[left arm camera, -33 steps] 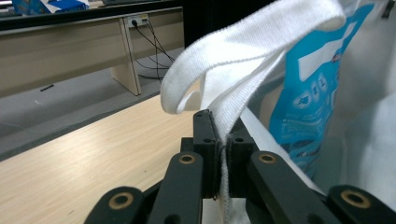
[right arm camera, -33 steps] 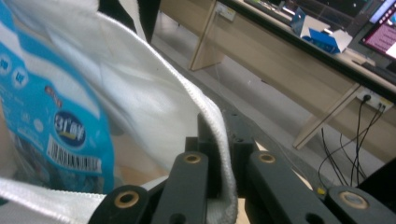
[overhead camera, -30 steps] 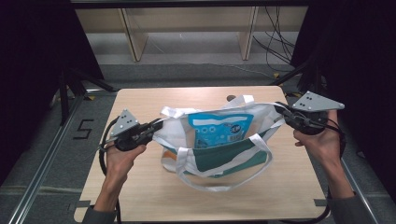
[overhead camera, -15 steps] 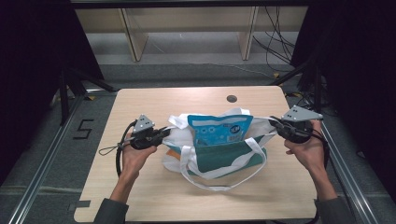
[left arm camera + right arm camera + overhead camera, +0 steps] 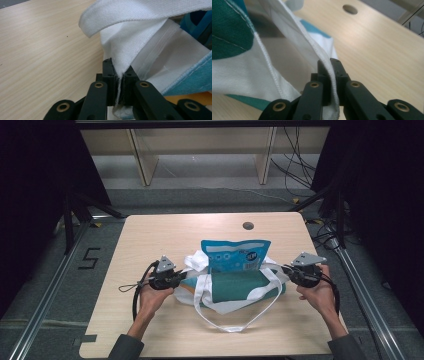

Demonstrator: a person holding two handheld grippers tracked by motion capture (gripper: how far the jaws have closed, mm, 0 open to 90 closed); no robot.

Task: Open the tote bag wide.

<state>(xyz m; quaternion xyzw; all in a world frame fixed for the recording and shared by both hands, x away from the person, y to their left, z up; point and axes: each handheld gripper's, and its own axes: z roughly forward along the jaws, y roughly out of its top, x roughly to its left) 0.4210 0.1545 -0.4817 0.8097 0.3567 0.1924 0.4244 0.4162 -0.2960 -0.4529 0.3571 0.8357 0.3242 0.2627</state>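
Both grippers, left (image 5: 184, 278) and right (image 5: 286, 269), pinch the white-and-teal cloth tote bag (image 5: 235, 287) mid-table, toward the near edge; the upright blue plastic pouch (image 5: 236, 255) could topple if either hem slips.

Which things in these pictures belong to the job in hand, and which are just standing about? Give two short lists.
Part of the job:
- tote bag, its rim pinched at both ends
- blue pouch standing in the bag
- left gripper, jaws shut on the bag's cloth
- right gripper, likewise
- table under the bag

Just standing about:
- wooden shelving behind the table
- cables on the floor
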